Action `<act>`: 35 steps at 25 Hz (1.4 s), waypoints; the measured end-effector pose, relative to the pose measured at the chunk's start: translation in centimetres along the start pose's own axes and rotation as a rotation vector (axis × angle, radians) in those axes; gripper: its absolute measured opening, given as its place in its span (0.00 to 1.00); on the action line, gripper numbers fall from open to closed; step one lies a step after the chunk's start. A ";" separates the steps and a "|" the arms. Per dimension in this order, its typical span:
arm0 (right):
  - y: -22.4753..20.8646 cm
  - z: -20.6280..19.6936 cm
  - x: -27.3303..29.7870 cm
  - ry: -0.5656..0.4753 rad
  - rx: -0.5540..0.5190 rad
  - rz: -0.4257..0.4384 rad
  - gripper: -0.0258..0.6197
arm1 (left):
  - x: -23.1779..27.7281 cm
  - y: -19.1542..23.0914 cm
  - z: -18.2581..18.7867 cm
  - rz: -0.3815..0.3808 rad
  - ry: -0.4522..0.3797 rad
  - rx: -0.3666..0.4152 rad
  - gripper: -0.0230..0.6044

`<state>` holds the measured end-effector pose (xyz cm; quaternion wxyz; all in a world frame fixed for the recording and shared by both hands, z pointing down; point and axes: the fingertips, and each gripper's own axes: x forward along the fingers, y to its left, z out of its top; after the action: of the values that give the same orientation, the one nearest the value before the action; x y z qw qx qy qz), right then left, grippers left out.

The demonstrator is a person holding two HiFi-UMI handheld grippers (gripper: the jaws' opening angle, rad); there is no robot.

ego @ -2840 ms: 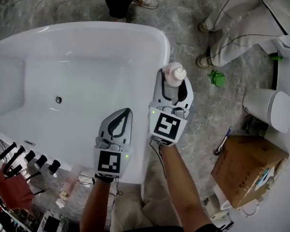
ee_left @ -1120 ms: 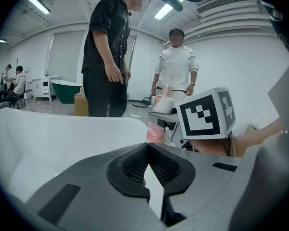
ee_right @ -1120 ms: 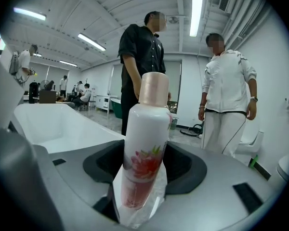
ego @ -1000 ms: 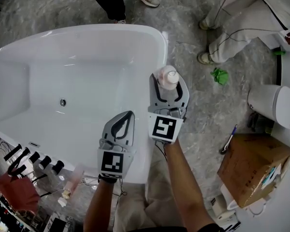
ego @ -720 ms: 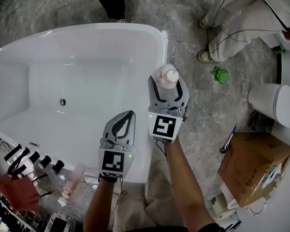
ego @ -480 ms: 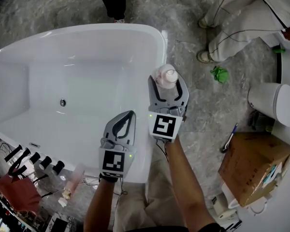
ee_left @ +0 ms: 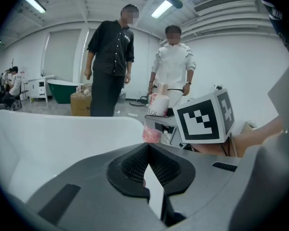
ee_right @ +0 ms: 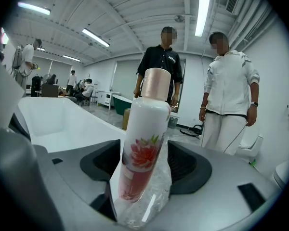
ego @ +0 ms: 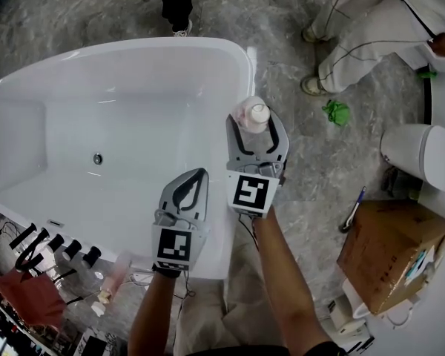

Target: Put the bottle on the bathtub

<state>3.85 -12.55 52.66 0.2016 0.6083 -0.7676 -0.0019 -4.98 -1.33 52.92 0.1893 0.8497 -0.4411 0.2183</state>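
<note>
Fingers (ee_right: 188, 165) of the right gripper (ego: 256, 128) have just been opening and stand spread with the bottle (ee_right: 144, 138) between them, standing on the right-hand rim of the bathtub (ego: 133, 44). The bottle's base is hidden by crinkled clear wrap and the gripper body. Both forearms reach forward side by side; the left gripper (ego: 195, 175), fingers pressed together on nothing, hovers over the tub's near wall
</note>
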 end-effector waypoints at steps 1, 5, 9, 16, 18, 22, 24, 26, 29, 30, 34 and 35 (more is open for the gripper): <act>0.0 0.1 0.0 -0.001 0.001 0.000 0.50 | 0.0 -0.1 0.1 0.000 -0.002 0.000 0.07; 0.2 0.1 -0.3 0.007 0.010 0.003 0.50 | 0.0 -0.3 0.3 -0.002 -0.012 0.001 0.07; 0.2 0.3 -0.7 0.003 0.010 -0.004 0.49 | -0.2 -0.7 0.1 -0.010 -0.008 0.006 0.07; 0.3 0.6 -1.3 -0.005 -0.001 -0.010 0.49 | -0.7 -0.8 -0.3 -0.010 -0.007 0.006 0.07; 0.3 0.7 -1.3 -0.008 -0.001 -0.013 0.48 | -0.8 -0.8 -0.5 -0.011 -0.004 0.007 0.07; 0.2 0.8 -1.6 -0.009 -0.004 -0.021 0.48 | -1.0 -0.9 -0.5 -0.018 -0.001 0.012 0.07; 0.1 0.9 -1.7 -0.007 -0.008 -0.022 0.48 | -1.1 -0.8 -0.4 -0.018 -0.003 0.015 0.07; 0.1 1.0 -1.8 -0.009 -0.012 -0.022 0.48 | -1.2 -0.9 -0.3 -0.019 -0.004 0.016 0.07; 0.2 1.2 -2.1 -0.017 -0.017 -0.024 0.48 | -1.3 -1.1 -0.4 -0.022 -0.004 0.016 0.07; 0.2 1.2 -2.2 -0.018 -0.018 -0.025 0.48 | -1.4 -1.1 -0.4 -0.023 -0.005 0.017 0.07; 0.4 1.1 -2.6 -0.015 -0.011 -0.025 0.45 | -1.6 -1.4 -0.5 -0.027 -0.005 0.020 0.07; 0.4 1.0 -2.7 -0.012 -0.010 -0.025 0.45 | -1.7 -1.4 -0.5 -0.027 -0.004 0.021 0.07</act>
<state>3.67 -10.19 50.98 0.2000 0.6169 -0.7611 -0.0120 -4.79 0.80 52.28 0.1824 0.8580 -0.4275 0.2184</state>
